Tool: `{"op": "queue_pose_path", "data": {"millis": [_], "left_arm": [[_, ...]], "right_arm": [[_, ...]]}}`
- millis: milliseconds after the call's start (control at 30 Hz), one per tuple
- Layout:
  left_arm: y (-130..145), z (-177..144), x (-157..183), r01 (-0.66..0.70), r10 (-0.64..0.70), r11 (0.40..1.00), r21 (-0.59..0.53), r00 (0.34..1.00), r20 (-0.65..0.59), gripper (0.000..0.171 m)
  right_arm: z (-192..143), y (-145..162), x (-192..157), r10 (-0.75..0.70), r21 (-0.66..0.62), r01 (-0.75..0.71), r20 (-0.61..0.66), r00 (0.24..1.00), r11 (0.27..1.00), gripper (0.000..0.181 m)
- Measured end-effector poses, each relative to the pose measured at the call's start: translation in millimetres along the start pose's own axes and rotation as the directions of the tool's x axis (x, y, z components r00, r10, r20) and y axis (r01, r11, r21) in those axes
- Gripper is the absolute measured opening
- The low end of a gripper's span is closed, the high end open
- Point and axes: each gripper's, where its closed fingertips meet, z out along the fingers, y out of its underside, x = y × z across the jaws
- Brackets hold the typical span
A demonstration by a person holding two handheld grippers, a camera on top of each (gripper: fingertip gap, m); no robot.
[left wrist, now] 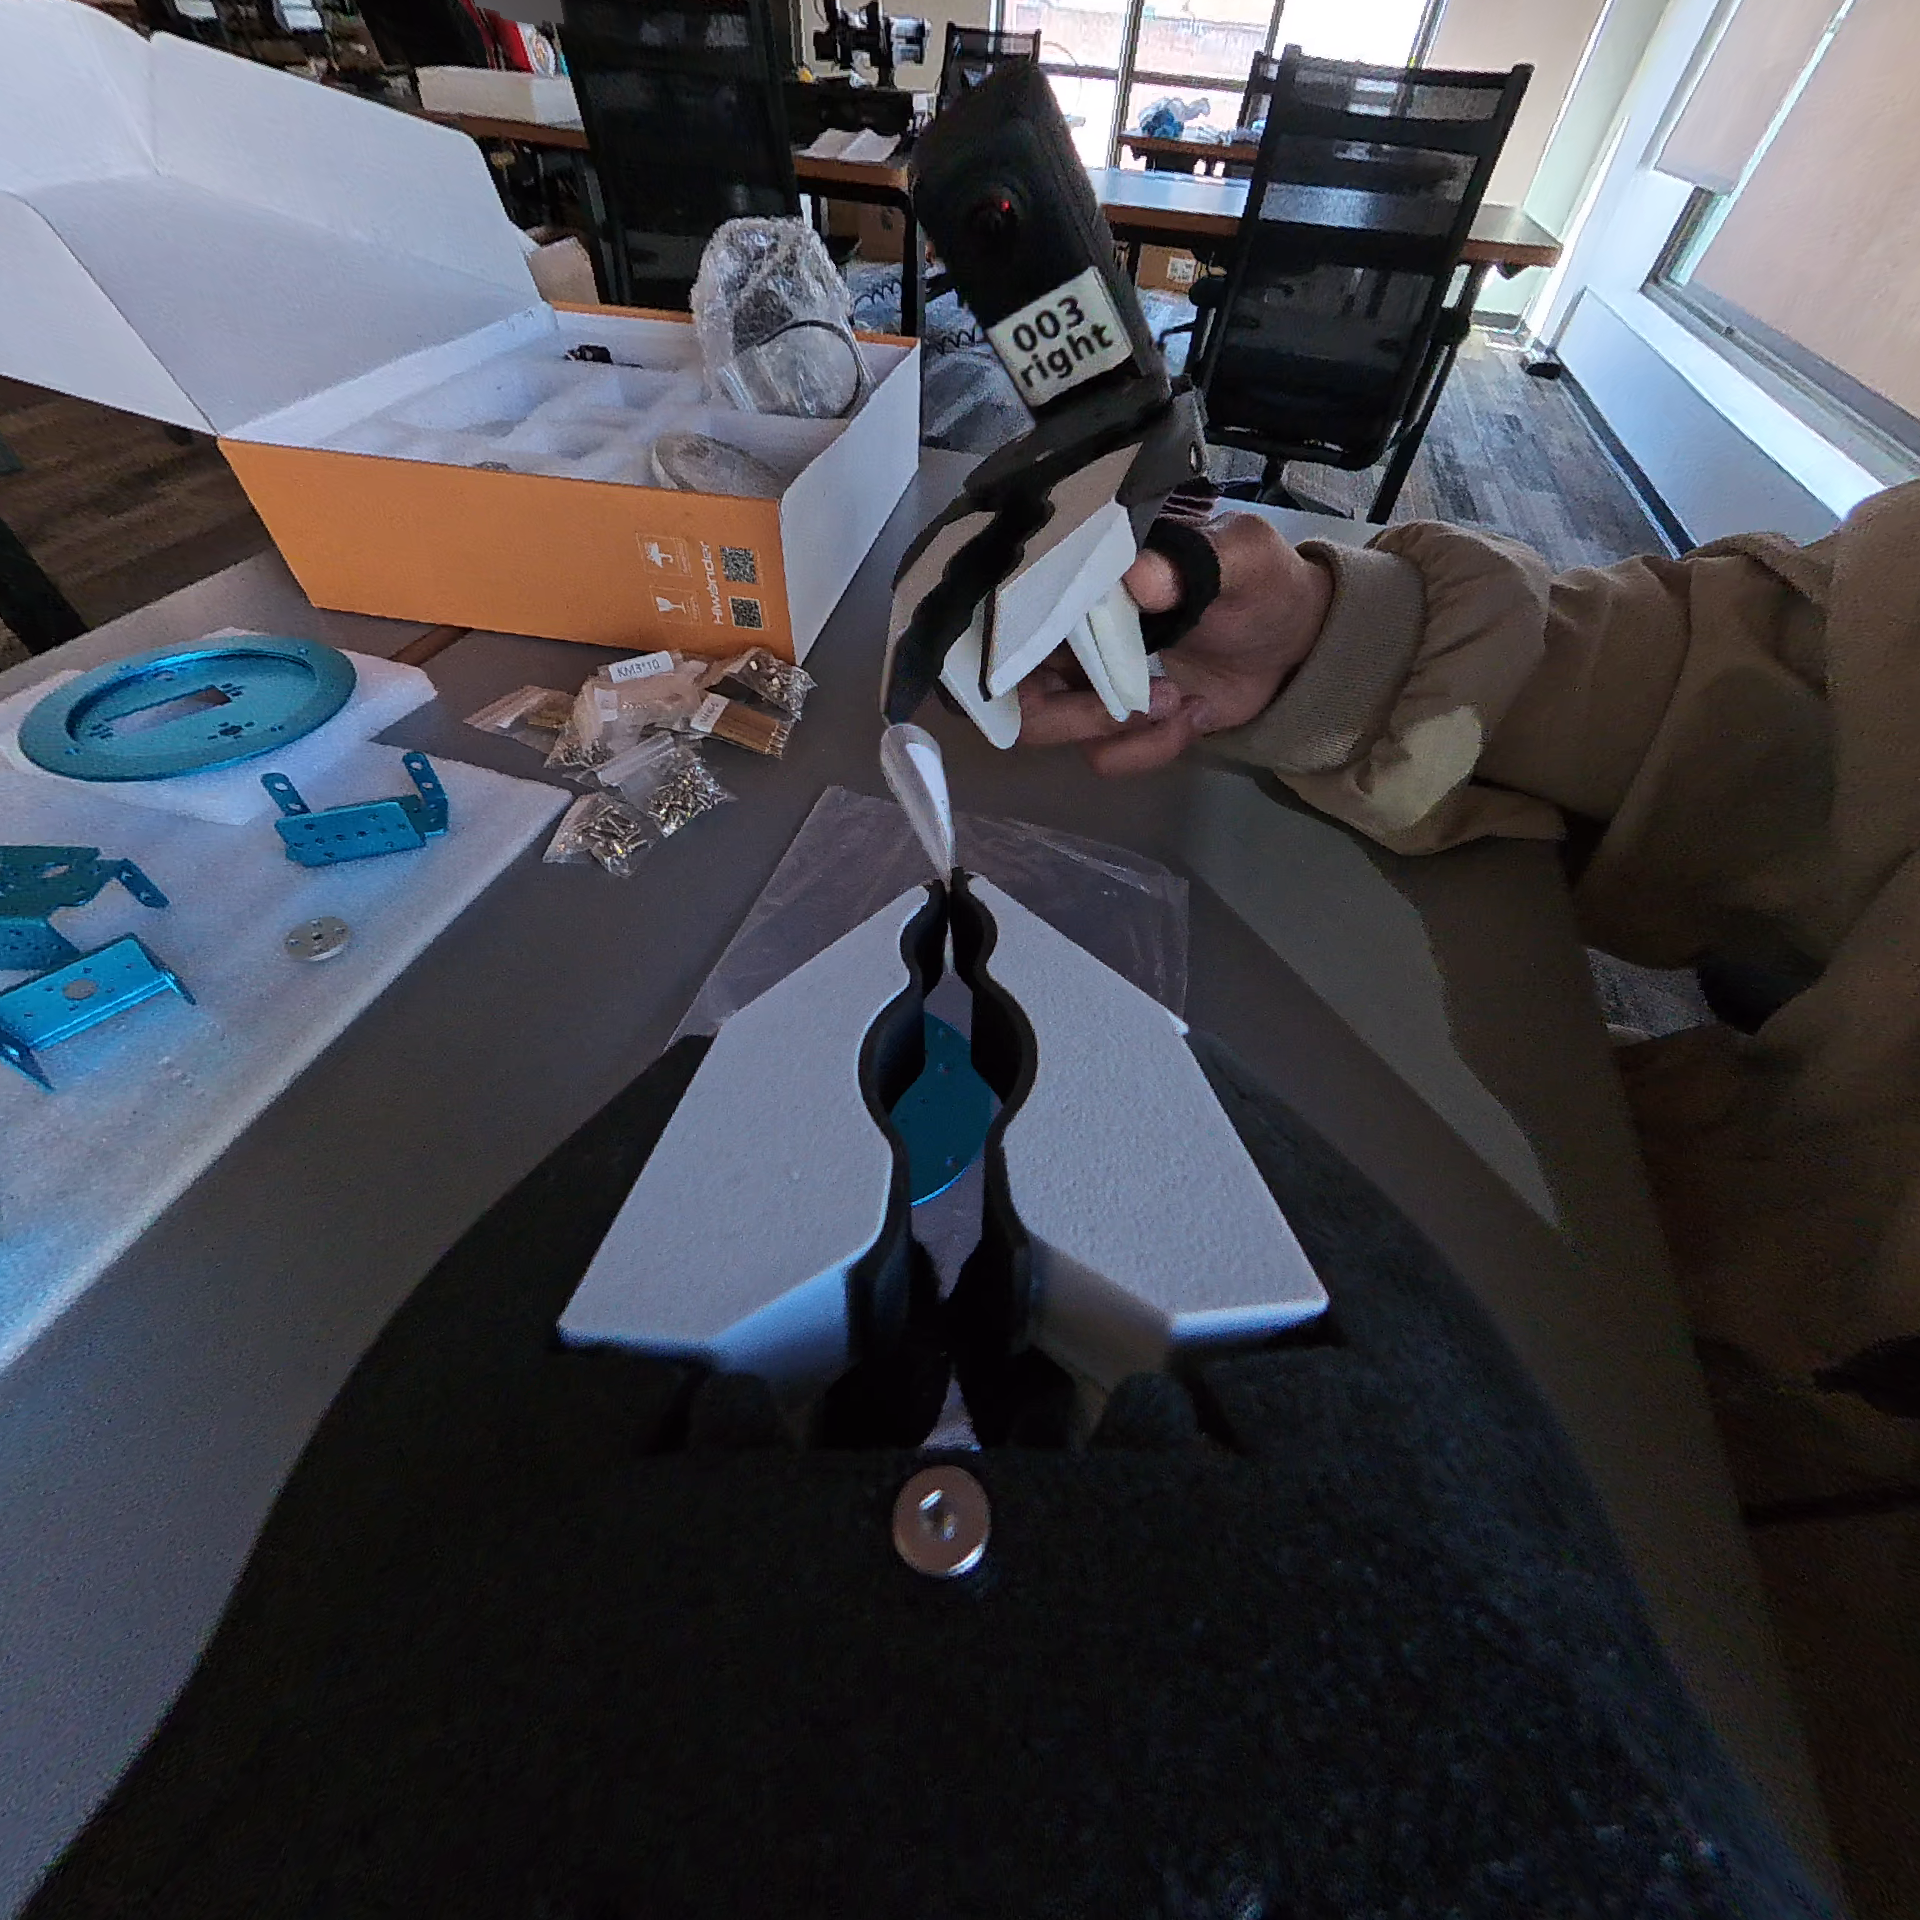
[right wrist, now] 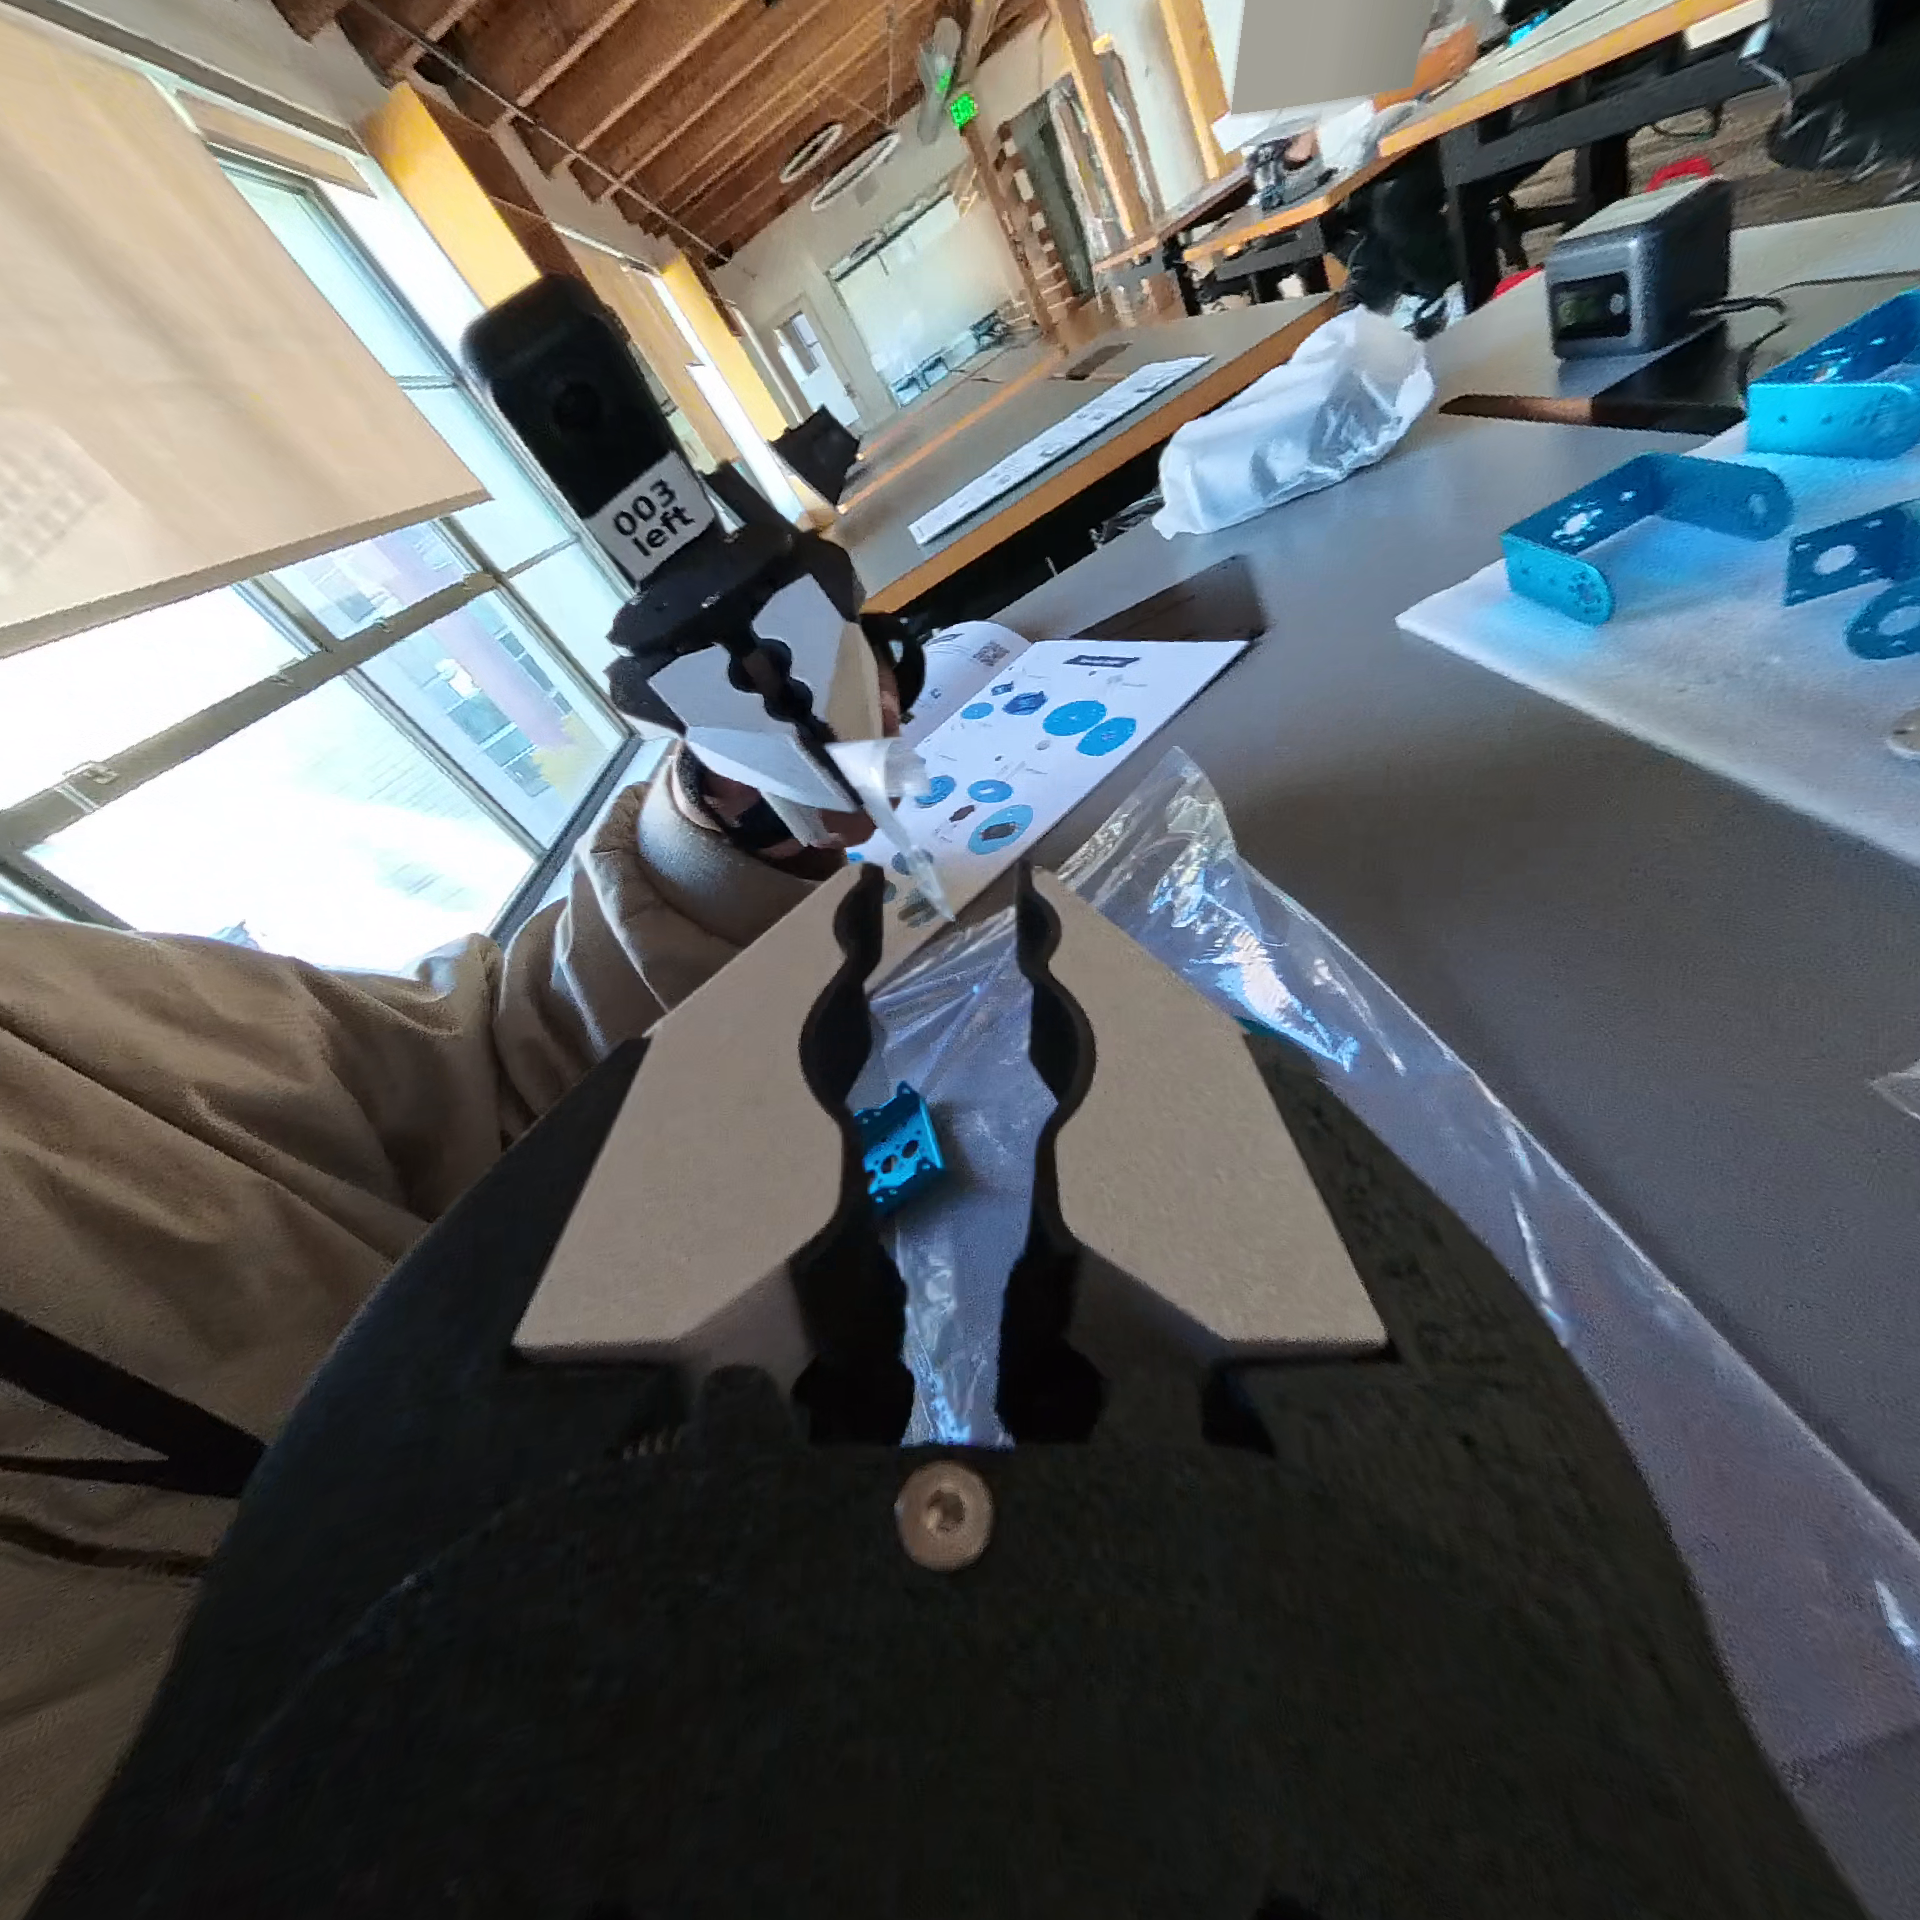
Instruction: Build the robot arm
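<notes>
A clear plastic bag lies flat on the grey table. A blue disc shows in it in the left wrist view. A small blue bracket shows in it in the right wrist view. My left gripper is shut on a clear plastic strip that rises from the bag's edge. My right gripper is open, and the far end of the strip reaches between its fingertips. Each gripper shows in the other's view: the right above the strip, the left pinching it.
An open orange and white box stands at the back left. Small bags of screws lie before it. A blue ring and blue brackets rest on white foam. An instruction sheet lies beyond the bag. A tan sleeve crosses from the right. Left tips to right tips: about 6 cm.
</notes>
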Motion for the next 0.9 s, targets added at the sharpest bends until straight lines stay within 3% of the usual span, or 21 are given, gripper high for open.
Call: {"op": "queue_pose_path", "data": {"millis": [267,500,633,767,833,900], "left_arm": [[-1.3,6.1,12.6,0.111,-0.099,0.99,0.086,0.986,-0.133,0.0],[0.2,7.2,16.3,0.151,-0.134,0.985,0.086,0.975,-0.178,0.0],[11.0,13.7,20.5,0.098,-0.093,0.995,0.026,0.982,-0.162,0.0],[21.6,21.6,24.4,-0.005,0.001,1.0,-0.03,0.993,-0.119,0.0],[24.8,23.8,26.2,-0.055,0.05,0.997,-0.048,0.994,-0.102,0.0],[26.5,25.5,25.1,-0.092,0.088,0.994,-0.057,0.994,-0.07,0.0]], "right_arm": [[5.1,20.4,-4.7,-0.027,-0.063,0.032,0.086,0.996,0.998,0.033],[11.8,23.8,-20.8,-0.048,-0.042,0.056,0.17,0.984,0.998,0.021],[11.2,21.1,-29.5,0.025,-0.026,-0.019,0.249,0.968,0.999,0.015],[12.8,27.1,-34.7,0.12,-0.075,-0.102,0.313,0.942,0.992,0.02],[15.4,31.7,-31.8,0.126,-0.098,-0.101,0.294,0.947,0.99,0.016],[17.4,33.2,-22.4,0.096,-0.09,-0.077,0.23,0.968,0.993,0.0]]}}
